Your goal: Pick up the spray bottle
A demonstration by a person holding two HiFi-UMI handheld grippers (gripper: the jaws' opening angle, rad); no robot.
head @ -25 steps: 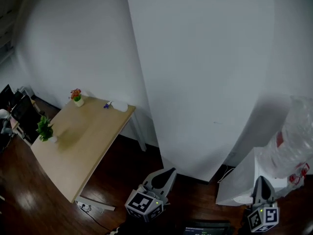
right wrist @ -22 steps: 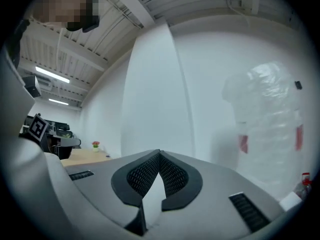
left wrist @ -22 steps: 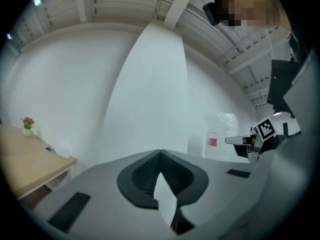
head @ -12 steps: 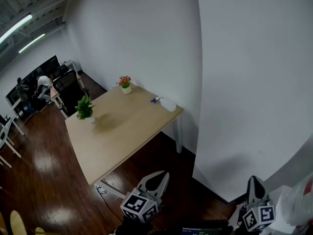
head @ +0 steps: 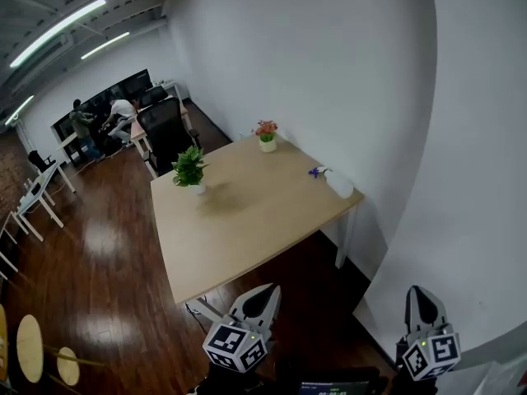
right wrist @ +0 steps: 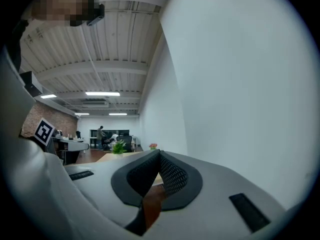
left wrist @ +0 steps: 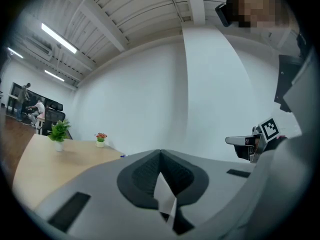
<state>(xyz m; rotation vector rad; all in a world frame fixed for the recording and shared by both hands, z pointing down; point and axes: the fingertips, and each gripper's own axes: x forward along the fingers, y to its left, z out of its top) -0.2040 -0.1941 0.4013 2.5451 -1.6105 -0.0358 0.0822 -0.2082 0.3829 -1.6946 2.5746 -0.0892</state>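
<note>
The left tongs (head: 265, 290) are holding their jaws pressed together at the tips, with nothing caught between them. The right tongs (head: 420, 291) are doing the same, closed tight and empty. Both are hanging over the dark wooden floor (head: 99, 286). The left ones are hovering just off the near corner of the desk (head: 247, 229), and the right ones are sitting off to the desk's right, by the foot of the white wall (head: 346, 72).

The spray bottle (head: 336, 183) (white, with a bluish trigger head) is resting on the desk's right-hand corner, close to the wall and well apart from both tongs. Whether it is standing or lying cannot be told.

A green potted plant (head: 189, 169) is standing near the desk's left edge. A small pot of red flowers (head: 266, 134) is sitting at the desk's far end. Beyond that far end a black office chair (head: 165, 130) is facing the desk, and further back two people (head: 99, 120) are gathering at other workstations. To the desk's near left, two round stools (head: 29, 348) are standing on the floor.
</note>
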